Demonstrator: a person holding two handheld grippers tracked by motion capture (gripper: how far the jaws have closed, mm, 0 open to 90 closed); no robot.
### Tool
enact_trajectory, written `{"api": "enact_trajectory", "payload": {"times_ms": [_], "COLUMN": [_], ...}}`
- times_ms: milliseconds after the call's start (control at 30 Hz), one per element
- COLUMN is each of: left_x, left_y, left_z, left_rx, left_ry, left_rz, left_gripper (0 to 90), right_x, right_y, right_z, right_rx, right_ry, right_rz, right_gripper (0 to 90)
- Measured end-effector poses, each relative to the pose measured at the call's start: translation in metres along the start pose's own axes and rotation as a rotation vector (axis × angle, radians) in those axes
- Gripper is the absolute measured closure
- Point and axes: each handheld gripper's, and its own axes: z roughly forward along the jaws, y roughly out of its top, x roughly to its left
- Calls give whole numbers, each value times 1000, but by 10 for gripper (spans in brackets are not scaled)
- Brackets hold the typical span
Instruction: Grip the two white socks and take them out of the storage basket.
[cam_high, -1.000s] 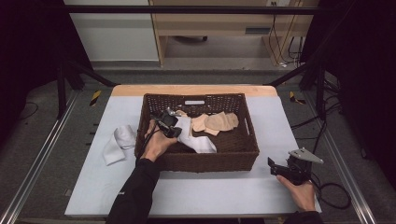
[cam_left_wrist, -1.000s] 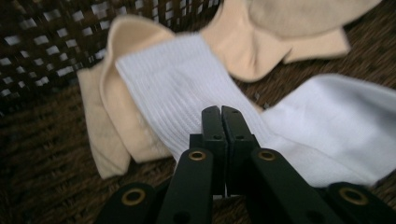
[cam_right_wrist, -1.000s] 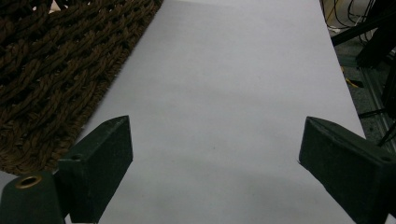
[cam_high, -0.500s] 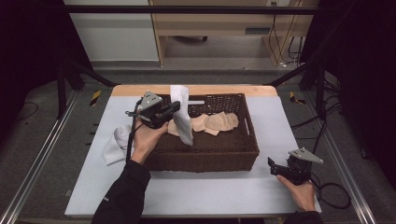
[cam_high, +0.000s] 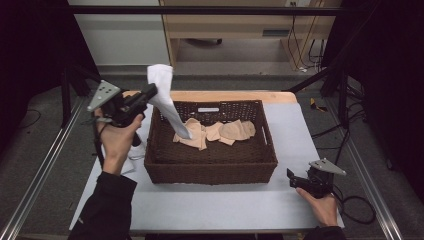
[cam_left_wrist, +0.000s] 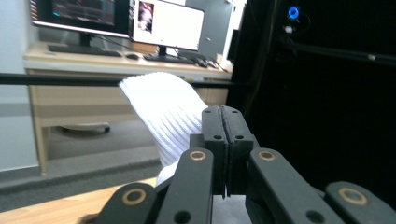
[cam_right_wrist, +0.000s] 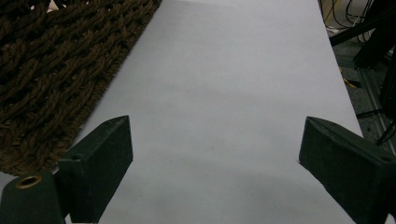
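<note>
My left gripper (cam_high: 151, 92) is raised above the back left corner of the brown wicker basket (cam_high: 210, 171) and is shut on a white ribbed sock (cam_high: 165, 97). The sock hangs from the jaws, its lower end dangling over the basket. In the left gripper view the jaws (cam_left_wrist: 223, 122) are pressed together with the white sock (cam_left_wrist: 163, 109) bulging out to their left. Several beige socks (cam_high: 220, 131) lie inside the basket. My right gripper (cam_high: 292, 176) rests on the table right of the basket's front corner, open (cam_right_wrist: 212, 135) with bare tabletop between its jaws.
The grey table (cam_high: 300, 130) has free room right of and in front of the basket. A white cloth piece (cam_high: 136, 151) lies left of the basket, partly hidden by the left hand. The basket wall (cam_right_wrist: 56, 60) stands close on the right gripper's left.
The left gripper has lifted the white sock out of the basket, rising and moving left toward the basket's back left corner. The right gripper has not moved.
</note>
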Motion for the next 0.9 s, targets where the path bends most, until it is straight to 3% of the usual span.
{"api": "enact_trajectory", "payload": {"times_ms": [200,367,567,633,667,700,767,900], "left_x": [32,53,76,86,86,93,99,102], "left_y": [18,18,-17,-32,-32,-47,-63,-97], "left_z": [-48,-76,-94,-98,-98,-101,-102,-97], "left_rx": [-80,-64,51,87,87,130,180,280], "left_ry": [70,119,183,196,196,209,211,204], "left_rz": [-34,-30,-9,-26,-26,-41,-53,-68], "left_gripper": [888,887,887,887,887,887,887,886], "right_x": [0,0,0,0,0,1,1,1], "right_y": [0,0,0,0,0,0,0,0], "right_z": [0,0,-1,0,0,0,0,0], "right_rx": [2,2,0,3,3,5,7,8], "right_ry": [-1,-2,-2,-3,-3,-4,-5,-5], "right_rz": [-2,0,2,1,2,2,1,1], "right_gripper": [99,100,100,100,100,100,100,100]}}
